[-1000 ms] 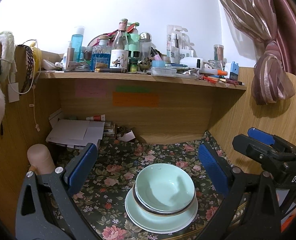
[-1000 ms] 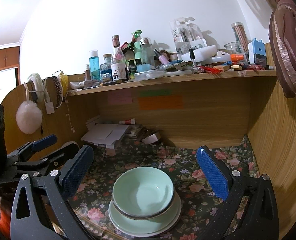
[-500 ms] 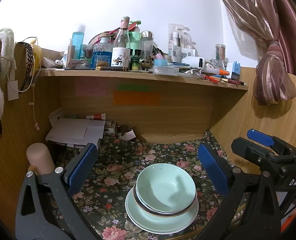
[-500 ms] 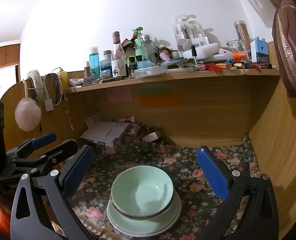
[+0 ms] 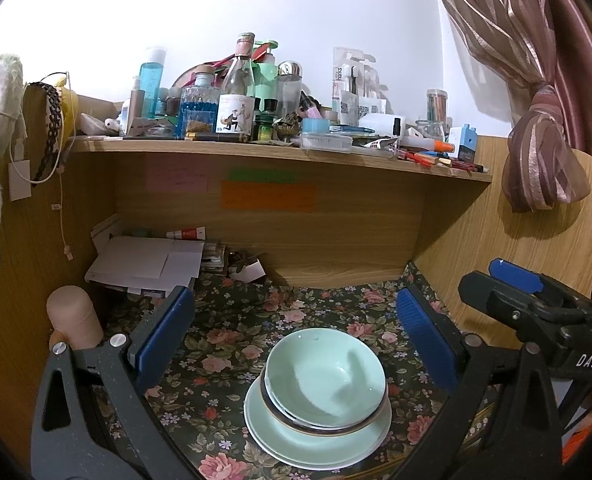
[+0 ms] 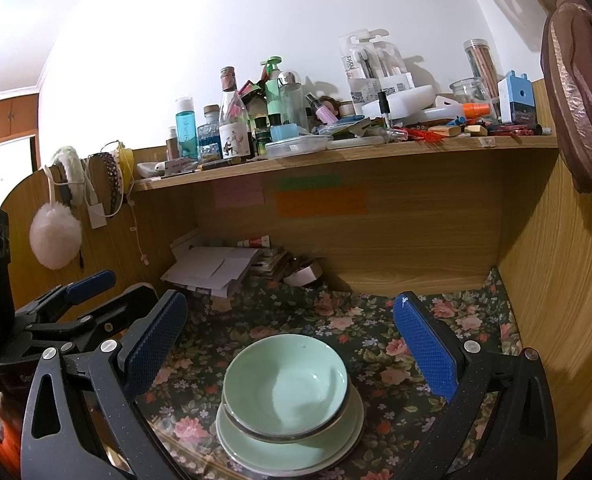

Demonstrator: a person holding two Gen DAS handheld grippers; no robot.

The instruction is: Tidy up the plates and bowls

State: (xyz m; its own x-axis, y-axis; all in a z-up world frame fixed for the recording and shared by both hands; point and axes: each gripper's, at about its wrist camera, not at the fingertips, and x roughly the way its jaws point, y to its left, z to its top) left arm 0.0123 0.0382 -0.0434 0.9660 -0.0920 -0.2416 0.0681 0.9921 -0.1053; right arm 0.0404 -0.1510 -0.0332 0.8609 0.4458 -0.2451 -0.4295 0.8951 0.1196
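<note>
Tongs on both sides gape wide, empty: left tongs and right tongs frame stacked green bowls nested on a green plate on the floral table. Left view alone shows a beige cylinder; right view alone, a white pompom. Beyond, a cluttered shelf.

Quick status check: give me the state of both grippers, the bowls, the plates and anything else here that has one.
left gripper: open, empty, above the stack
right gripper: open, empty, above the stack
bowls: nested, upright, empty, sitting on the plates
plates: stacked flat on the floral mat
curtain: tied back
papers: piled loosely at back left
</note>
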